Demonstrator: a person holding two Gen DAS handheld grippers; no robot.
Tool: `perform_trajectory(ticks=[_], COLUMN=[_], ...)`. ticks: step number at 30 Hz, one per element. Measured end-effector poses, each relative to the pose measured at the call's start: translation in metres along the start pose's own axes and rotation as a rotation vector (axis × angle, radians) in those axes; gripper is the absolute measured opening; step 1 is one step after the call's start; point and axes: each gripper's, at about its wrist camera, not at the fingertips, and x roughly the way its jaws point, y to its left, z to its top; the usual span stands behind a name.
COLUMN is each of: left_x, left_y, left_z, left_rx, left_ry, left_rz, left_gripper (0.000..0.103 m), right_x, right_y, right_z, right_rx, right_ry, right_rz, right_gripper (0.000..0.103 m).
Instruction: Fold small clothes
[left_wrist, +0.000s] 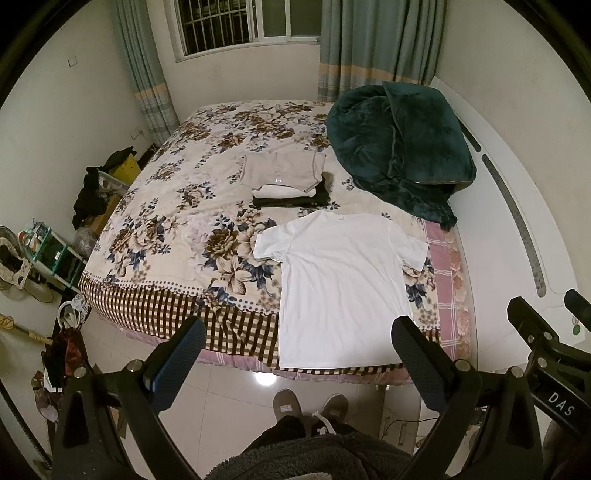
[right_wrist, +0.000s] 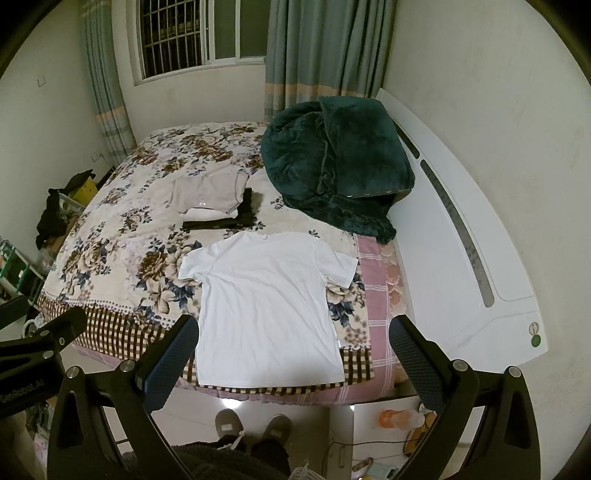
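With both tongs, left (left_wrist: 299, 354) and right (right_wrist: 293, 352), spread wide and empty, pinch the limp, light white T-shirt (left_wrist: 341, 284) lying flat at the bed's (left_wrist: 155, 206) near edge by its hem corners.

In front of me, a bed (left_wrist: 155, 206) with a floral cover. 1 white T-shirt (left_wrist: 340, 288) lies flat at its near edge. Behind it, mid-bed, sits a folded clothes stack (left_wrist: 284, 177). A dark green blanket (left_wrist: 399, 147) is heaped at the far right corner.
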Motion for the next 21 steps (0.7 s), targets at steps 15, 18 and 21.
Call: perform_trajectory(ticks=[15, 18, 21], left_x=[-0.003, -0.003, -0.003], left_y=[0.0, 0.0, 0.0], left_z=[-0.002, -0.003, -0.004], left_rx=[0.001, -0.001, 0.0], left_ry=[-0.007, -0.009, -0.01], left_rz=[0.0, 0.0, -0.001], left_gripper=[0.103, 0.103, 0.103], right_x=[-0.005, -0.006, -0.004], right_y=[0.002, 0.003, 0.003], right_z=[0.007, 0.006, 0.01], right_rx=[-0.001, -0.001, -0.004], right_ry=[-0.01, -0.011, -0.009], right_rz=[0.007, 0.007, 0.008], right_gripper=[0.103, 0.103, 0.103])
